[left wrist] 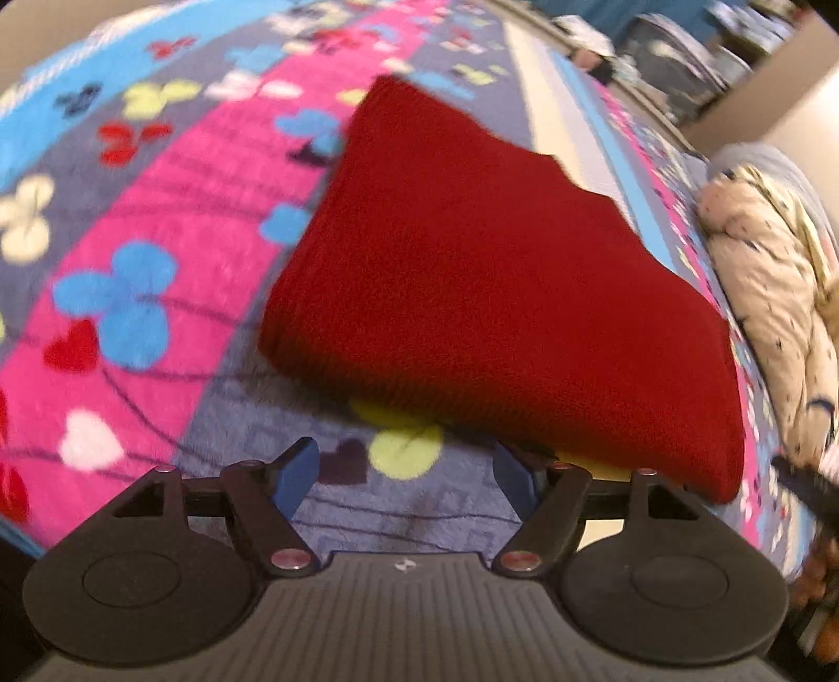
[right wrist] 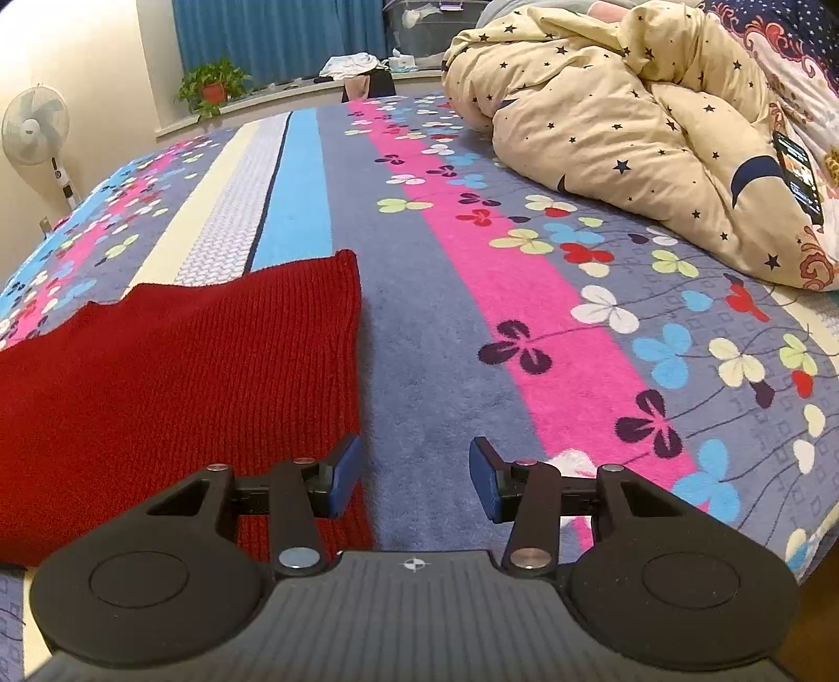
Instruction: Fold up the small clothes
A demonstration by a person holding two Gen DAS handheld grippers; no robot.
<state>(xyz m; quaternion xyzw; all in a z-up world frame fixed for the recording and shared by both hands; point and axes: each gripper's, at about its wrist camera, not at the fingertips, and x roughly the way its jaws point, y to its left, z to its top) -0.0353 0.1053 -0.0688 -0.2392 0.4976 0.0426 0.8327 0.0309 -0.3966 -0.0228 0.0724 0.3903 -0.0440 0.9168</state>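
A folded dark red knitted garment (left wrist: 472,294) lies flat on the flowered bedspread (left wrist: 157,252). My left gripper (left wrist: 406,475) hovers just before its near edge, jaws wide and empty; the right blue pad sits under the garment's near rim without gripping it. In the right wrist view the same red garment (right wrist: 173,388) fills the left side. My right gripper (right wrist: 414,475) stands open over bare bedspread (right wrist: 430,336) beside the garment's right edge, its left pad (right wrist: 343,472) above the knit, nothing between the pads.
A crumpled cream duvet with stars (right wrist: 629,126) is piled at the back right, with a dark phone (right wrist: 797,173) on it. A standing fan (right wrist: 36,126), a potted plant (right wrist: 212,86) and blue curtains (right wrist: 278,36) lie beyond the bed.
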